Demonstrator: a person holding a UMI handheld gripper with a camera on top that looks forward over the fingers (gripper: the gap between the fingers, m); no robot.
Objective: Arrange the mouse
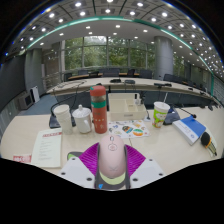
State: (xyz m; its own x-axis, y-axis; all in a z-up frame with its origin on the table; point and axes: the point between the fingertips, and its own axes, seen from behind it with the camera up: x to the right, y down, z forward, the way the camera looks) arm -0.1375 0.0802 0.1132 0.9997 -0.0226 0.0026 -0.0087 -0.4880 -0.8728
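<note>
**Mouse in the jaws, placement still open**

Gripper view: gripper (113, 178) has the mouse (113, 158) between its pink pads (102, 176). Both fingers look pressed on its sides, so I read it as grasped (contact line itself is hard to see, the mouse body covers most of the pads). Mouse sits low over the near table (30, 135) edge, pointing forward. Can't tell if it's resting on the surface or lifted.

Ahead of the fingers: red bottle (98, 108), white cup (64, 117) and a small jar (83, 120) beside it, a round patterned coaster (129, 128), green-banded cup (161, 112), paper sheet (47, 147) off to the left, blue-white pack (190, 129) to the right.

Risks:
- Smooth curved shell: a light squeeze could let it slip or rotate on release.
- Pushing forward too far would bump the bottle or jar; both are tall and could tip.

Hidden: mouse underside, any cable, the fingertips. Dark object beyond the pack is unidentifiable.
</note>
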